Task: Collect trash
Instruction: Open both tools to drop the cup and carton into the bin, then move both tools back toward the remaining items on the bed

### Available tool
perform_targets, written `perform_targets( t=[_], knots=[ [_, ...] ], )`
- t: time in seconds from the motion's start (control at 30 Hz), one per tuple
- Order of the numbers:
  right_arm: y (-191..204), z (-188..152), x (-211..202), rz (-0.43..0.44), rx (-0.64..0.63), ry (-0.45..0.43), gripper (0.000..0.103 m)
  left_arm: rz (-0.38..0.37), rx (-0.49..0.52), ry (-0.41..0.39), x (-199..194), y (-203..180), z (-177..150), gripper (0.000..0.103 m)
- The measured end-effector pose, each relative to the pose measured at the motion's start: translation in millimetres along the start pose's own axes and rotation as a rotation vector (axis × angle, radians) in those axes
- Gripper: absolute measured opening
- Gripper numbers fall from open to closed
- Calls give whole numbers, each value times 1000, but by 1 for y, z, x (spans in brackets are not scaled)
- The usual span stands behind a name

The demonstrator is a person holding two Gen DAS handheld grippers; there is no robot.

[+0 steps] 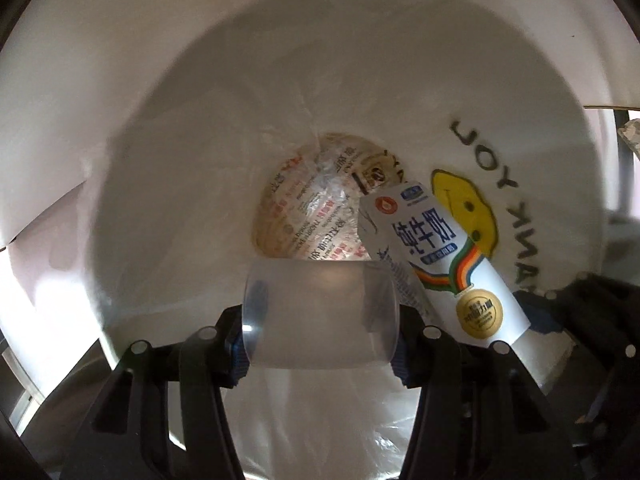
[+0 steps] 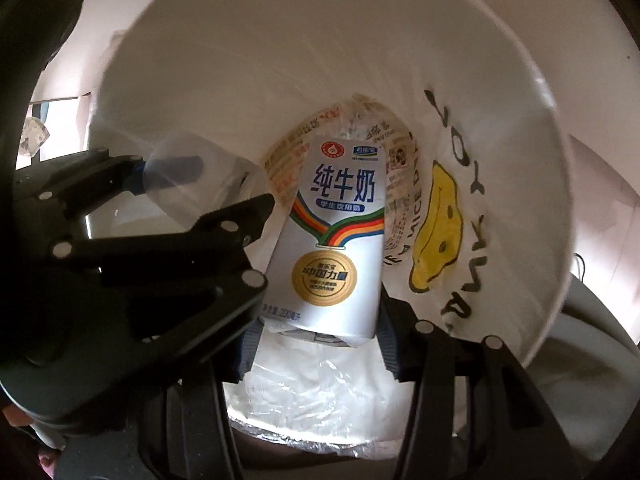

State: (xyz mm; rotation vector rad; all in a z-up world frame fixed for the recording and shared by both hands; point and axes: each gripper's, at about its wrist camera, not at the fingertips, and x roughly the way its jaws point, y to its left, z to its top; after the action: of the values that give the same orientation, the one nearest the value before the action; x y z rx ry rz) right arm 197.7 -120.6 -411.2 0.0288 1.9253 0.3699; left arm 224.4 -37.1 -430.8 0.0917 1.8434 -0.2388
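Note:
Both grippers reach into the mouth of a white plastic bag [image 1: 168,92] with a yellow smiley face [image 1: 468,208] and black lettering. My left gripper [image 1: 320,320] is shut on a clear plastic cup [image 1: 320,316], held on its side over the opening. My right gripper [image 2: 320,332] is shut on a white milk carton [image 2: 336,240] with blue Chinese text and a rainbow stripe. The carton also shows in the left wrist view [image 1: 440,264], and the cup with the left gripper in the right wrist view [image 2: 188,176]. A printed food wrapper [image 1: 316,216] lies at the bag's bottom.
The bag's walls [image 2: 280,40] surround both grippers closely on all sides. The left gripper's black linkage [image 2: 140,264] sits tight against the carton's left side. A strip of window or wall shows outside the bag [image 1: 624,184] at the right edge.

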Motion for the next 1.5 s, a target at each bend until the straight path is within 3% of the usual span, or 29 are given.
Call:
perform_targets(
  t=[0.1,0.23,0.3,0.6,0.83,1.13,1.23,1.33,1.5],
  knots=[
    [-4,5,5,1,9,12,51,-26,-13,14,2,1,1,57],
    [-5,15,10,-11,20,28,64,-72,-33,24,4,3,3,72],
    [-6,14,9,-21,17,18,64,-87,-40,24,4,3,3,76],
    [-8,10,7,-20,10,6,64,-101,-43,16,9,1,0,76],
    [-5,1,5,-6,17,40,64,-121,-51,-5,-9,4,-13,76],
    [-6,-38,-53,6,28,-39,64,-48,-40,-127,-67,10,-57,80],
    [-2,-60,-86,-5,-1,-105,64,-45,-25,-185,-99,8,-76,80],
    [1,-78,-115,11,-27,-163,64,-47,16,-257,-134,2,-91,80],
    [10,-108,-177,-1,-71,-335,68,33,76,-457,-213,-12,-117,88]
  ],
)
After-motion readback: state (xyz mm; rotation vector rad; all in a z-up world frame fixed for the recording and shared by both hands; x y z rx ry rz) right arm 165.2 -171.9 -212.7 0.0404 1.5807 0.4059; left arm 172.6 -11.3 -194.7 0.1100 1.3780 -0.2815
